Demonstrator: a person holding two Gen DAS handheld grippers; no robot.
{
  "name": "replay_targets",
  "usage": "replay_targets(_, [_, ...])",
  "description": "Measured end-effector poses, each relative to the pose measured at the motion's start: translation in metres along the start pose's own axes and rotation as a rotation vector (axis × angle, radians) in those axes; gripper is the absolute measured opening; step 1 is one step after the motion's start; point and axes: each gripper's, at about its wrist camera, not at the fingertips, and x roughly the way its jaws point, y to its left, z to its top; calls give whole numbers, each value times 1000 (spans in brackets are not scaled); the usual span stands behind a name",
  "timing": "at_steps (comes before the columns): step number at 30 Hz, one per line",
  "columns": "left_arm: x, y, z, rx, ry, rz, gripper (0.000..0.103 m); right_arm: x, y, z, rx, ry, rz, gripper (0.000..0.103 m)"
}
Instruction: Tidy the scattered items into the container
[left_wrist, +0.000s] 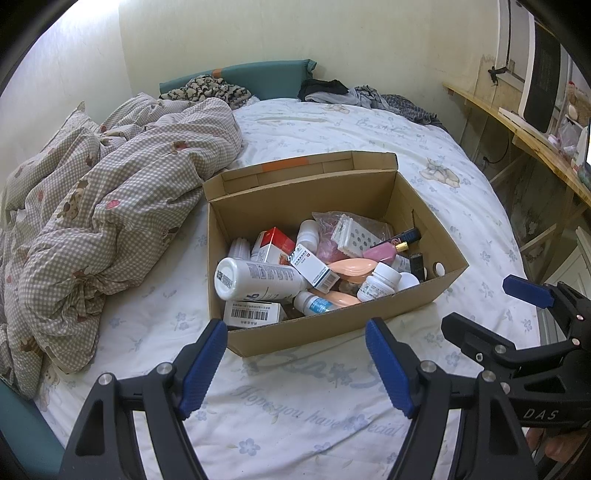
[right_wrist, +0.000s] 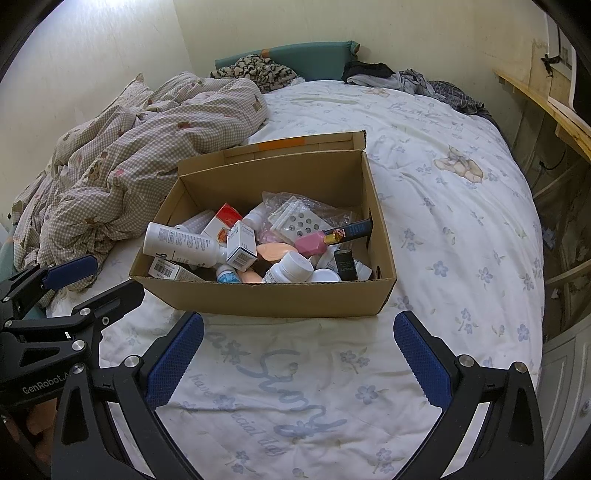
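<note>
An open cardboard box (left_wrist: 424, 214) (right_wrist: 258, 299) stands on the bed and holds several items: a large white bottle (left_wrist: 258, 278) (right_wrist: 181, 242), small medicine boxes (left_wrist: 314, 267) (right_wrist: 242, 243), a pink bottle (left_wrist: 380, 253) (right_wrist: 314, 242), small white pill bottles (left_wrist: 378, 282) (right_wrist: 290, 269) and a plastic bag (left_wrist: 354, 225). My left gripper (left_wrist: 295, 332) hangs open just in front of the box's near wall, nothing between its fingers. My right gripper (right_wrist: 299, 325) is also open and empty, in front of the box. Each gripper shows at the edge of the other's view.
A crumpled checked duvet (left_wrist: 110, 206) (right_wrist: 129, 162) lies left of the box. Clothes (left_wrist: 343, 92) (right_wrist: 406, 81) are piled at the headboard. A wooden shelf (left_wrist: 517, 125) runs along the right wall. The white flowered sheet (right_wrist: 461, 221) spreads right of and in front of the box.
</note>
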Motion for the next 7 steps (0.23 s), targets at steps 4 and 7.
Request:
replay_targets(4, [0, 0, 0, 0, 0, -2, 78, 0, 0, 0, -1, -2, 0, 103])
replay_targets(7, [0, 0, 0, 0, -1, -3, 78, 0, -1, -1, 2, 0, 4, 103])
